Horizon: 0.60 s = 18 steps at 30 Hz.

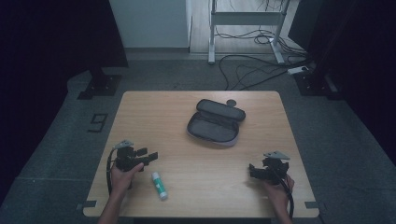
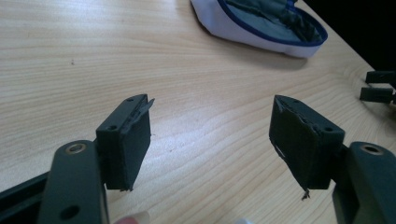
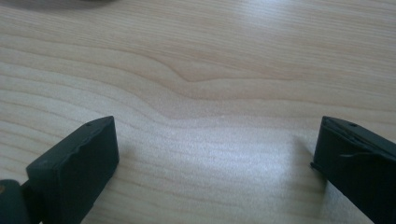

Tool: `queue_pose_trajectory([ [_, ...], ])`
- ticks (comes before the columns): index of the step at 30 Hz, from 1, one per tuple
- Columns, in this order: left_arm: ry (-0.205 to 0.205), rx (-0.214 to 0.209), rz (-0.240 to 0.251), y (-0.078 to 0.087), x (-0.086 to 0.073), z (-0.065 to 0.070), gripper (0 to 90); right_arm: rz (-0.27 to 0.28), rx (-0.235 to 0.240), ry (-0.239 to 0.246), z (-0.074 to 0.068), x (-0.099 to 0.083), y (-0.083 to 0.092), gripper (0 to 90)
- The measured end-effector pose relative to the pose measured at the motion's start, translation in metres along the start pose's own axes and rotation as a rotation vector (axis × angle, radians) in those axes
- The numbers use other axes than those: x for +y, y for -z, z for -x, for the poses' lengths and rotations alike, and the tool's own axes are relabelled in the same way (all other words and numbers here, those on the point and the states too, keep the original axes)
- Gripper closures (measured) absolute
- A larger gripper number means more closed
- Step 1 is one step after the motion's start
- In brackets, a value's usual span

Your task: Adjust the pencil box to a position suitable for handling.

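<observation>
Both jaws pairs stand wide apart with nothing between them: the left gripper near the left front corner of the table, the right gripper near the right front corner, each held low over the wood by a hand. In the left gripper view its pads frame bare tabletop, and the same holds for the right gripper view. A glue stick lies flat just beside the left gripper, toward the front edge, its length running roughly front to back; lying so, it could be taken across its narrow body. A pencil case sits open past the middle, toward the back edge, its lid folded back and its inside bare, which looks like a ready place for the stick. Judging by nearness, the left gripper seems set to take the stick, while the right waits well apart
</observation>
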<state>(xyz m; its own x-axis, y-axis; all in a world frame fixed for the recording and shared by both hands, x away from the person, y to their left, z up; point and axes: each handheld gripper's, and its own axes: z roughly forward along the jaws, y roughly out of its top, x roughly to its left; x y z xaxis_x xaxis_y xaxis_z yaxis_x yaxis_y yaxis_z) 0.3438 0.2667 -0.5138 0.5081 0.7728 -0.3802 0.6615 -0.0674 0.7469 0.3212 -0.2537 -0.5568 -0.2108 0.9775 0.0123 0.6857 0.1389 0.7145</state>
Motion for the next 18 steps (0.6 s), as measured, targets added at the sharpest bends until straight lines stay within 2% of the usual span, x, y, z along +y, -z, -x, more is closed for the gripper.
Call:
queue_pose_trajectory([
  [2,-0.011,0.017,-0.007,0.001,-0.002,-0.001,28.7,0.001,0.000,-0.003,0.000,-0.001,0.001,0.0],
  [7,0.012,0.038,0.009,0.006,-0.004,-0.006,28.9,0.000,-0.004,-0.003,0.000,-0.001,0.001,0.0],
  [10,0.028,0.050,0.015,0.009,-0.005,-0.011,29.7,-0.003,-0.021,-0.020,0.000,-0.001,0.001,0.0],
  [18,0.026,0.055,0.015,0.010,-0.005,-0.013,30.6,-0.002,-0.032,-0.029,0.001,-0.002,0.002,0.0],
])
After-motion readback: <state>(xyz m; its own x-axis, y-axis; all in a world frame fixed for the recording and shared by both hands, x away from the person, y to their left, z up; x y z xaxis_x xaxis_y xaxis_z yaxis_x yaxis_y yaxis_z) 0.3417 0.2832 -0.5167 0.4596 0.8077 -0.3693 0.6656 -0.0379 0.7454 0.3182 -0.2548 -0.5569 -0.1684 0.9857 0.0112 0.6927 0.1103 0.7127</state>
